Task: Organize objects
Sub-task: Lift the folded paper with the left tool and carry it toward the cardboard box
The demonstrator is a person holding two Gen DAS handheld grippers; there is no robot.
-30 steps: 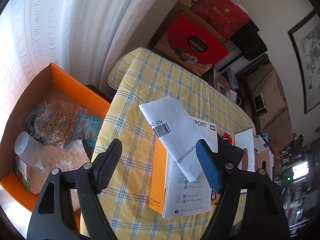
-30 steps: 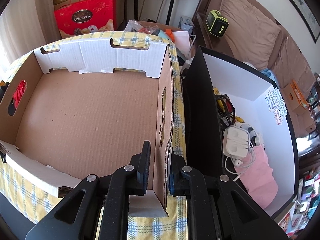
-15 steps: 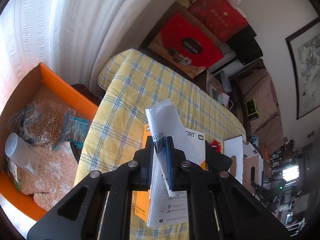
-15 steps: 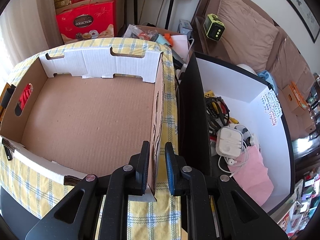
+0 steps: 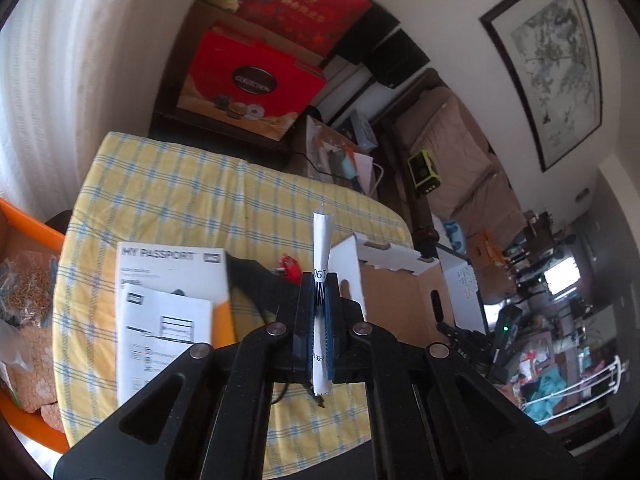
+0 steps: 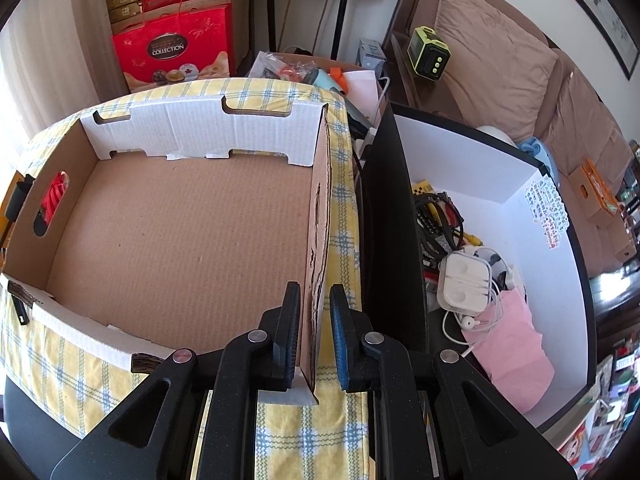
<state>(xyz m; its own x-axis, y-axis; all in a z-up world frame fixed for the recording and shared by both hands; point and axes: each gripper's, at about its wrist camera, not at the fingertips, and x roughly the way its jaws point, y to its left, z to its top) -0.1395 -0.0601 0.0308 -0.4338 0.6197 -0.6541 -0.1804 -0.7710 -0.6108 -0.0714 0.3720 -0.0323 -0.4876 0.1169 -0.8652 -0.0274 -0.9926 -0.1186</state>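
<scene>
My left gripper (image 5: 320, 292) is shut on a folded white paper (image 5: 321, 236) with a barcode and holds it edge-on above the yellow checked tablecloth (image 5: 180, 196). Below and to its left lie a white and orange "My Passport" box (image 5: 172, 264) and a printed leaflet (image 5: 164, 340). An open cardboard box (image 5: 396, 292) stands to the right of the paper. In the right wrist view my right gripper (image 6: 315, 320) straddles the right wall of this cardboard box (image 6: 180, 240), shut on it. The box floor is bare.
An orange bin (image 5: 24, 224) with bagged items sits off the table's left side. A black bin with white lining (image 6: 520, 184) holding cables, an earphone case and something pink stands to the right of the table. A red item (image 5: 290, 270) lies beside the cardboard box.
The left gripper closed on the folded paper, lifted it off the "My Passport" box and swung right toward the cardboard box. The right gripper stayed on the box wall.
</scene>
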